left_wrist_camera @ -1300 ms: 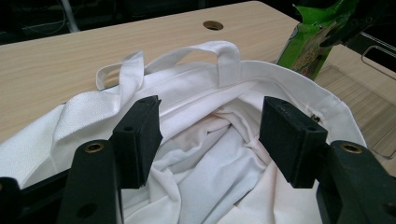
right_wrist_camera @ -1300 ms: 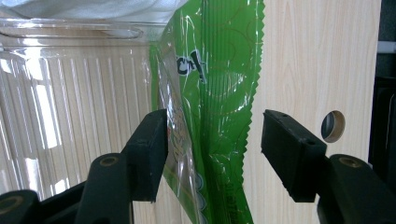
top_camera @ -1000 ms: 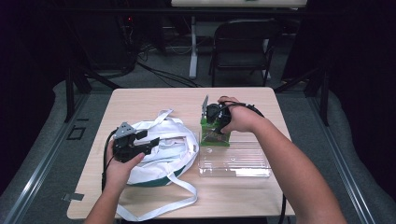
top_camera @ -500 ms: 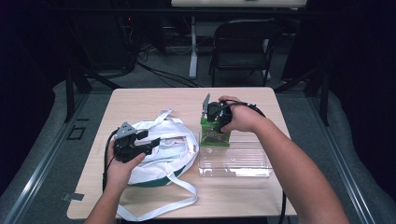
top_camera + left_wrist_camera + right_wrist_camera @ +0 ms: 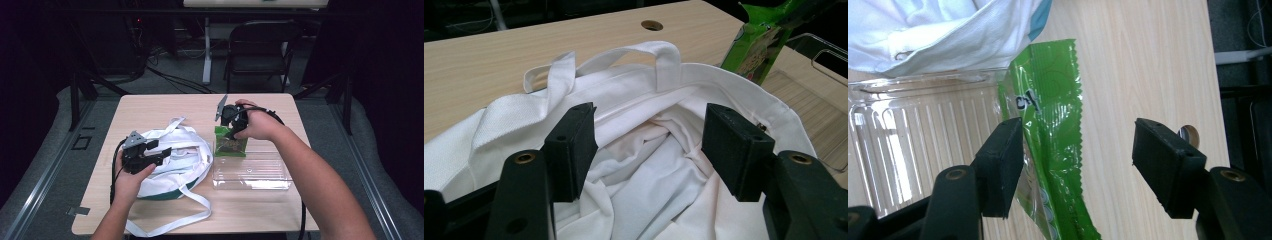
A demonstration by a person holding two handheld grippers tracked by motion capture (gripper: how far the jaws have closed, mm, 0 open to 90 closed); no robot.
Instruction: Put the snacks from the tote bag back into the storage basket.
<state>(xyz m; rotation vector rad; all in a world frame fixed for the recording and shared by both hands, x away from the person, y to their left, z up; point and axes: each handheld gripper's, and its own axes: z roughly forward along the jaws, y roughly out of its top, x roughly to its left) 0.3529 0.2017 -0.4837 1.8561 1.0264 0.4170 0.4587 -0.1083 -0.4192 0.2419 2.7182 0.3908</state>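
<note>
The green snack packet [image 5: 230, 143] stands on edge at the far rim of a clear plastic tray [image 5: 252, 172], leaning against it, near the middle of the bench [image 5: 165, 107]. In the right gripper view the packet [image 5: 1055, 145] lies between the spread jaws, closer to one pad, with a clear gap to the other; whether the near pad touches the foil cannot be told. The jaws of the right gripper [image 5: 1075, 167] have just been opening, and they stand wide, not pressing the packet.

Largest on the bench is the white cloth bag [image 5: 172, 160], crumpled with its mouth open and its long straps trailing toward the near edge. It lies just beside the tray, its rim against the tray's left wall. The left gripper [image 5: 157, 152] hovers over the bag; in the left gripper view its jaws are spread over the bag's open mouth [image 5: 649, 150], gripping nothing. The packet [image 5: 759, 45] rises behind the bag's rim there.
</note>
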